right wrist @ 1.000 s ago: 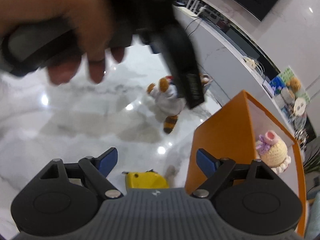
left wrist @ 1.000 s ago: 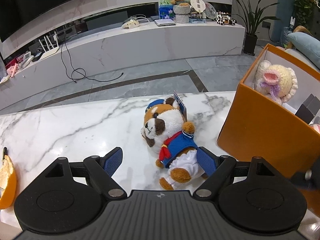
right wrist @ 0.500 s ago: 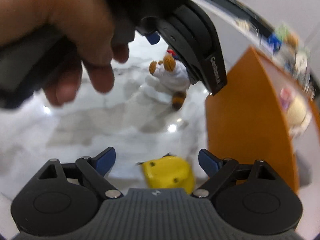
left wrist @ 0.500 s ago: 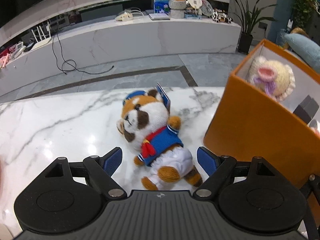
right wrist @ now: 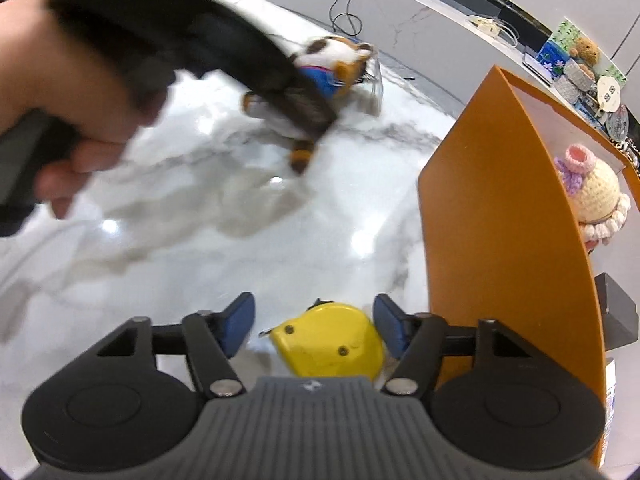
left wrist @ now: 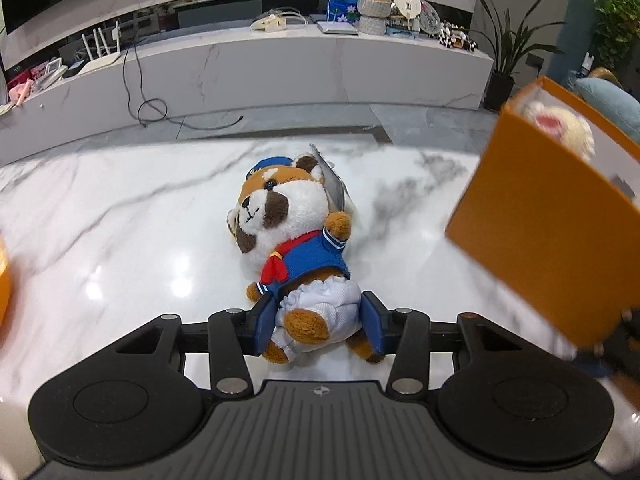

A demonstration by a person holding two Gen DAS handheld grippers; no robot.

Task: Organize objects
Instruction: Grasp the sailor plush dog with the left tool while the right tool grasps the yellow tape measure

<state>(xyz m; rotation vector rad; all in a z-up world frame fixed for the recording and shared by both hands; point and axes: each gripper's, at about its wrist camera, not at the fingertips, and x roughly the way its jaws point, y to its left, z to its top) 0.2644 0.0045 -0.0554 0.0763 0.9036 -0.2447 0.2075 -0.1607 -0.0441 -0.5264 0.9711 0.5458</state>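
A plush animal in a blue sailor suit [left wrist: 292, 236] lies on the white marble table [left wrist: 120, 240]. My left gripper [left wrist: 318, 322] has its blue pads on either side of the toy's white shorts and is shut on it. The toy also shows in the right wrist view [right wrist: 332, 64], partly behind the blurred left gripper and hand. My right gripper [right wrist: 314, 328] is open around a yellow tape measure [right wrist: 332, 340] that lies on the table between the pads, with gaps on both sides.
An orange box [left wrist: 552, 240] stands at the right and holds a crocheted doll [right wrist: 596, 196] and a dark block [right wrist: 616, 316]. An orange object [left wrist: 3, 280] sits at the left edge. A TV bench [left wrist: 240, 68] lies beyond the table.
My left gripper moved forward over the plush toy and closed on its lower body. My right gripper narrowed its opening and came closer around the yellow tape measure.
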